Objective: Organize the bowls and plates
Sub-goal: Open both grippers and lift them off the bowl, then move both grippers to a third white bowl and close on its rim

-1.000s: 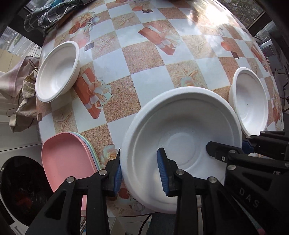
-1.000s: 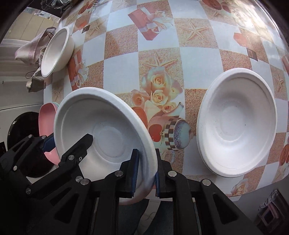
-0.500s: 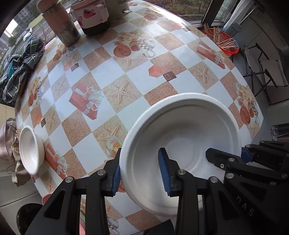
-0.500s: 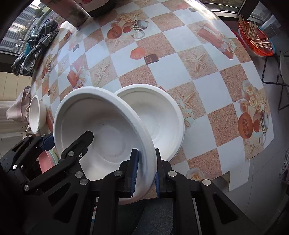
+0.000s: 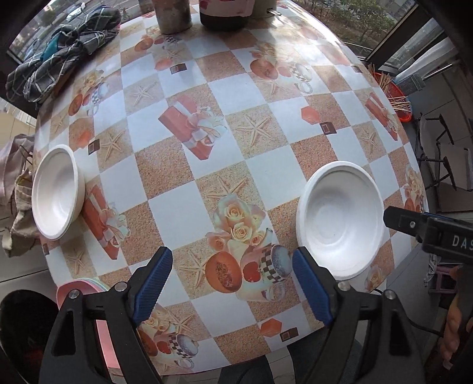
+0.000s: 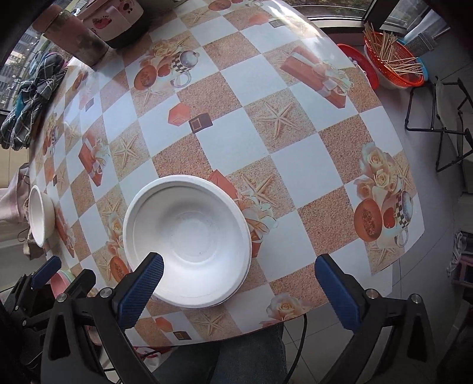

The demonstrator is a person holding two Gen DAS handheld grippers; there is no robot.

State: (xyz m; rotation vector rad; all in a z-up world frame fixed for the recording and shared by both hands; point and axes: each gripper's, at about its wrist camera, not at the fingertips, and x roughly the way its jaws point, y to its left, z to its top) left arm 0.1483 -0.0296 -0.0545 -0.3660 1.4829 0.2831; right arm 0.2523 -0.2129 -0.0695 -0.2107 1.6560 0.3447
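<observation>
A stack of white bowls (image 5: 340, 220) stands near the table's front right edge; it also shows in the right wrist view (image 6: 187, 236). Another white bowl (image 5: 56, 192) sits at the left edge, small in the right wrist view (image 6: 40, 220). A pink plate stack (image 5: 85, 291) lies at the front left corner, mostly hidden behind my left gripper's finger. My left gripper (image 5: 233, 283) is open and empty above the table's front edge, left of the bowl stack. My right gripper (image 6: 242, 289) is open and empty, its left fingertip over the stack's near rim.
The table (image 5: 224, 97) has a patterned checked cloth. A folded plaid cloth (image 5: 59, 47), a cylinder (image 5: 173, 14) and a pot (image 5: 226, 13) stand at the far side. An orange basket of sticks (image 6: 393, 63) and a folding chair (image 6: 443, 115) stand off the right edge.
Both grippers have let go of the white bowl they held and opened wide. That bowl now rests nested on the other bowl at the front right. Both grippers have pulled back.
</observation>
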